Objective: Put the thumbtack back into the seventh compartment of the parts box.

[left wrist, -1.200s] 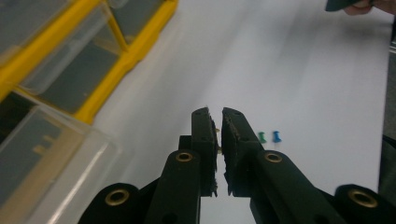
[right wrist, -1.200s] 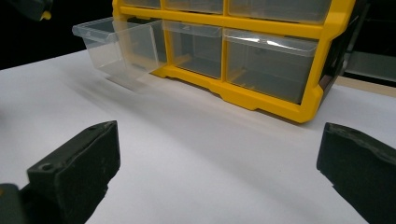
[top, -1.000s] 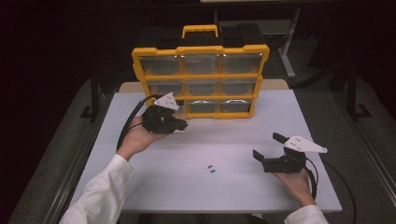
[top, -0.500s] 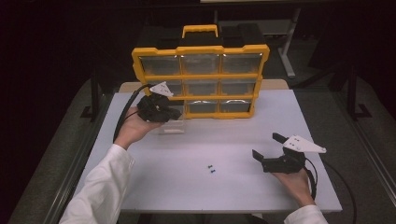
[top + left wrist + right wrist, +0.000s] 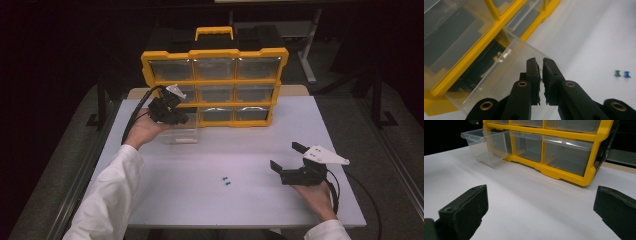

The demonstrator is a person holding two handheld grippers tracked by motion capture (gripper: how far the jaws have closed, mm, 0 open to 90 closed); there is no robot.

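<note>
Left gripper [image 5: 540, 75] is pinching the clear drawer's [image 5: 181, 134] front lip, jaws nearly shut, drawer sticking out toward the person from the yellow organizer [image 5: 215, 82].

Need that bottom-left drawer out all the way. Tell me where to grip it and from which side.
Grip the clear drawer by its front lip, from the open table side. It juts forward out of the yellow organizer, so only that thin front wall is free; the left gripper looks shut there.
</note>
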